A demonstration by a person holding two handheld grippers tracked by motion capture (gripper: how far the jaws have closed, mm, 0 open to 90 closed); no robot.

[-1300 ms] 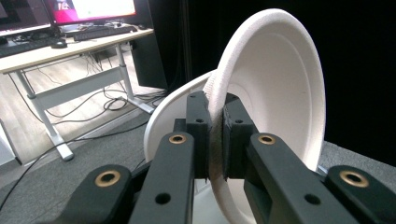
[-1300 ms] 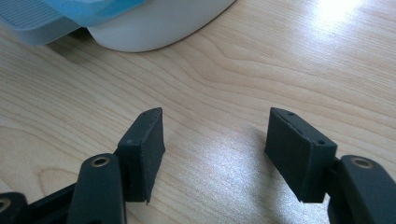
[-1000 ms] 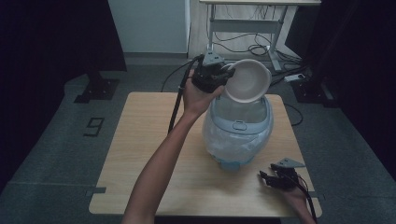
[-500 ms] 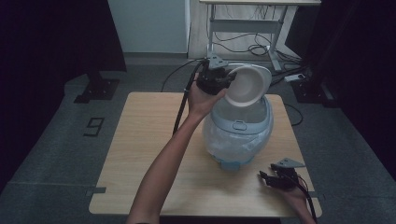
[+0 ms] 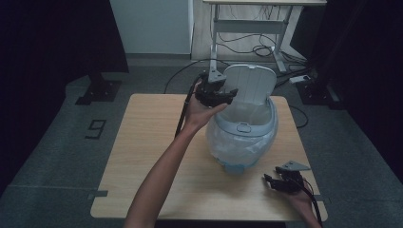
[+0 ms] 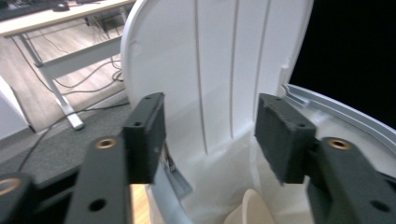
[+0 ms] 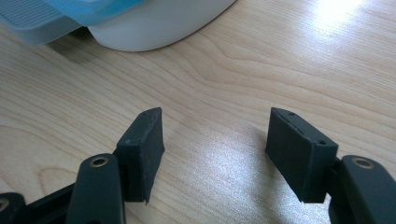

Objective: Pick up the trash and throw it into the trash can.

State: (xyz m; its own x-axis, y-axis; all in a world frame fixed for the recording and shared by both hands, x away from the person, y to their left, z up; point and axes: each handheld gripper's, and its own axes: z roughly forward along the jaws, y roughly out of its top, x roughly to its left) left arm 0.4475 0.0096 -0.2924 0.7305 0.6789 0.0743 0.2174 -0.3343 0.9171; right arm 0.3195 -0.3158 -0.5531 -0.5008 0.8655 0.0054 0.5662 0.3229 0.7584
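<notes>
The left gripper (image 5: 223,95) is held at the far left rim of the bin (image 5: 242,137), beside its raised lid (image 5: 249,85); its jaws have just been opening, with nothing between them. A pale bowl (image 6: 250,210) lies inside the bin. The right gripper (image 5: 278,183) rests open on the table (image 5: 147,156), near right.

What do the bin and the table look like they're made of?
Bin: seemingly plastic, smooth and slightly glossy, since its open lid has moulded ribs. Table: wood or wood-look laminate, with visible grain and a soft sheen.
</notes>
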